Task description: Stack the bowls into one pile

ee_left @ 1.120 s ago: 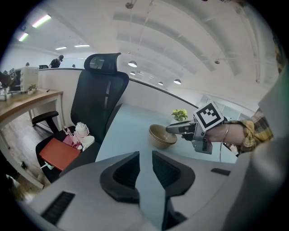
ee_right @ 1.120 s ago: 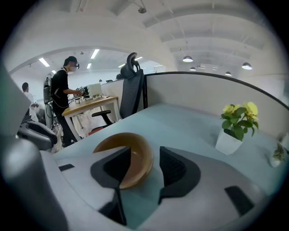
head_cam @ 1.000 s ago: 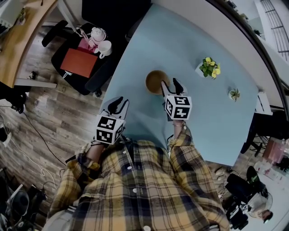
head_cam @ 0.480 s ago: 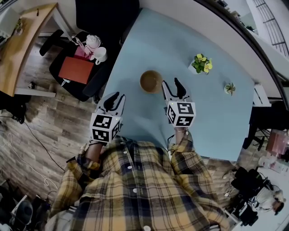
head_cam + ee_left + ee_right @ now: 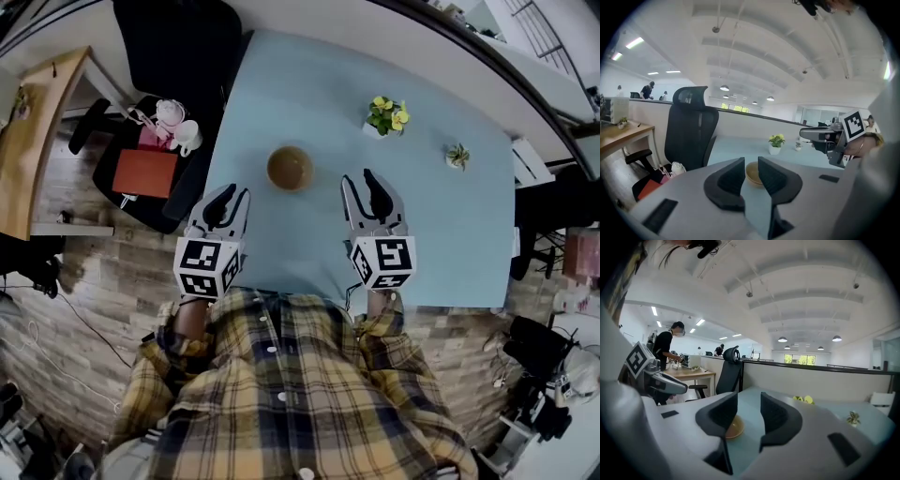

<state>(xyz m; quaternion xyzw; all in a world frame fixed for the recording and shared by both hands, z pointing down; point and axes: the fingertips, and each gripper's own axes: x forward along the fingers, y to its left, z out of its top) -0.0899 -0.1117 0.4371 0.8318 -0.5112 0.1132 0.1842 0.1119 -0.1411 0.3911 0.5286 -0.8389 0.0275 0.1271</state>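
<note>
One tan bowl pile (image 5: 290, 168) stands alone on the light blue table (image 5: 450, 234). My left gripper (image 5: 232, 195) hovers near the table's left front edge, down-left of the bowls, with a narrow gap between its jaws and nothing in them. My right gripper (image 5: 361, 183) floats right of the bowls, clear of them; its jaws are closing on nothing. In the left gripper view the bowl pile (image 5: 753, 174) shows beyond the jaws (image 5: 751, 165), and the right gripper (image 5: 825, 136) at right. In the right gripper view the bowl pile (image 5: 733, 428) peeks past the left jaw.
A potted yellow flower (image 5: 386, 114) and a small green plant (image 5: 457, 155) stand at the table's far right. A black office chair (image 5: 173, 47) is at the far left corner, beside a seat holding a red pad (image 5: 143, 172) and white teaware. A wooden desk (image 5: 37, 131) lies further left.
Both grippers have lifted and drawn back toward me. The right gripper, earlier at the bowl's rim, now stands apart from it. The bowls stay in place.
</note>
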